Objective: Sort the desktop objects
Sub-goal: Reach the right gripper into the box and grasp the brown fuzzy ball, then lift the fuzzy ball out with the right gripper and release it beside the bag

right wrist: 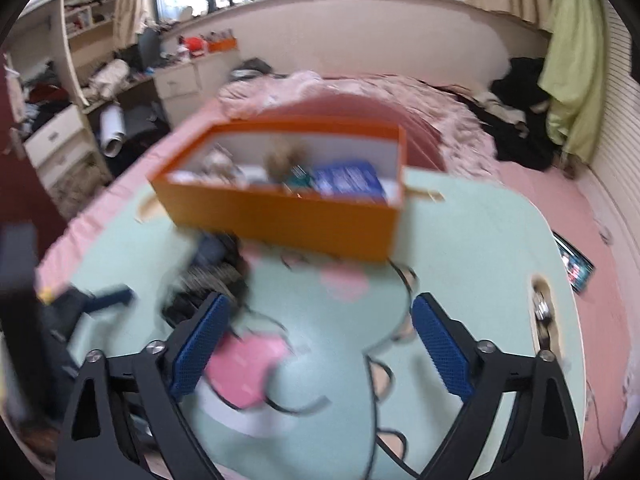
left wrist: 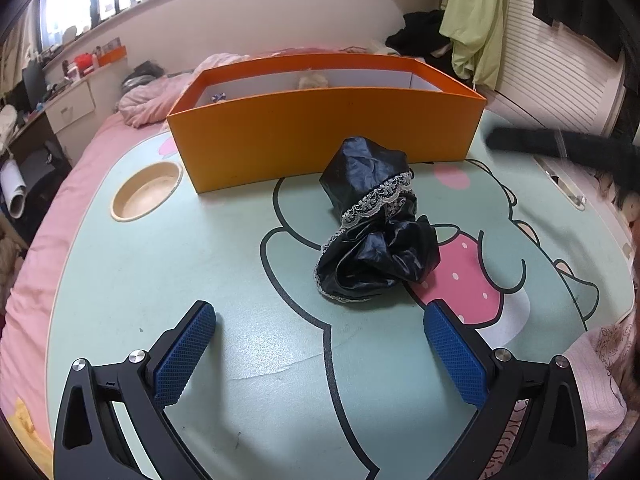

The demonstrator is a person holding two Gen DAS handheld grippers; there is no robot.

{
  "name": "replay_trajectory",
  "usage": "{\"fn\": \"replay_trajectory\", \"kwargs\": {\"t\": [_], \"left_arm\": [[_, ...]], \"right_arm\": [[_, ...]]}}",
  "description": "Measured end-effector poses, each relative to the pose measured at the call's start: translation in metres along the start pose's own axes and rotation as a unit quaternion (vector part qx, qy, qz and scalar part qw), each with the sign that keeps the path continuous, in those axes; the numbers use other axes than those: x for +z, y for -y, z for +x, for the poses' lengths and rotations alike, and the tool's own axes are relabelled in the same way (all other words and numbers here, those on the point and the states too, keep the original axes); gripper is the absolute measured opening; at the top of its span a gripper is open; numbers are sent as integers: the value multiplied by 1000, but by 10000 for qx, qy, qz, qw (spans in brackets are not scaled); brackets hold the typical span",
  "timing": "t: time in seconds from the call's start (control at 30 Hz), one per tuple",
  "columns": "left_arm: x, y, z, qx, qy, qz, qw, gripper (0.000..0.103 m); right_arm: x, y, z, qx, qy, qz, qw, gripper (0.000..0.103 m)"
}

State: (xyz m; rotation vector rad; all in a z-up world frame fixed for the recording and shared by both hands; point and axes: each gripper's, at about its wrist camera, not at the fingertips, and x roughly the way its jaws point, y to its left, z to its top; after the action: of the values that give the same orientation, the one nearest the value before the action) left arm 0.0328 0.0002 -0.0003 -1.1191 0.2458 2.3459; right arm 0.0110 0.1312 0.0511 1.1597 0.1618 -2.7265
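Observation:
A crumpled black satin cloth with white lace trim lies on the mint-green cartoon table, just in front of an orange box. My left gripper is open and empty, a little short of the cloth. In the blurred right wrist view, my right gripper is open and empty above the table, facing the orange box, which holds a blue packet and several other items. The black cloth shows blurred at its left.
A round cup recess sits in the table left of the box. The other gripper shows as a dark blur at the right. A slot lies at the table's right edge. Pink bedding surrounds the table.

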Motion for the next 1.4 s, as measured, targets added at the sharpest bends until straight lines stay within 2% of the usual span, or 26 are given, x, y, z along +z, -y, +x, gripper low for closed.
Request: {"fn": "replay_trajectory", "kwargs": {"t": [0.13,0.23,0.37,0.5,0.63,0.73,0.77,0.9,1.03,1.17,1.27,1.4], "left_arm": [[0,0,0,-5,1,6,10000,103],[0,0,0,-8,2,8,10000,103],[0,1,0,-14,0,12,10000,103],[0,1,0,-19,3,13,10000,103],[0,2,1,-23,3,14,10000,103],[0,2,1,-23,3,16,10000,103],[0,2,1,-25,7,18,10000,103],[0,2,1,-27,6,23,10000,103],[-1,1,2,-33,7,27,10000,103],[-1,0,2,-38,9,31,10000,103],[0,1,2,-35,8,36,10000,103],[0,1,3,-39,10,40,10000,103]], "right_arm": [[53,-5,18,300,-152,80,9994,67],[84,-6,45,506,-377,194,9978,65],[111,-16,87,287,-537,195,9980,65],[120,-21,126,44,-918,281,9954,64],[123,-23,151,-117,-1183,335,9923,53],[122,-17,168,-80,-1528,489,9870,26],[122,-14,169,2,-1539,570,9864,26],[124,-6,143,239,-1224,588,9904,26],[123,1,83,487,-506,588,9958,26],[108,3,26,646,-22,488,9967,26],[79,5,4,647,-7,391,9971,26],[36,16,10,745,-323,480,9955,26]]}}
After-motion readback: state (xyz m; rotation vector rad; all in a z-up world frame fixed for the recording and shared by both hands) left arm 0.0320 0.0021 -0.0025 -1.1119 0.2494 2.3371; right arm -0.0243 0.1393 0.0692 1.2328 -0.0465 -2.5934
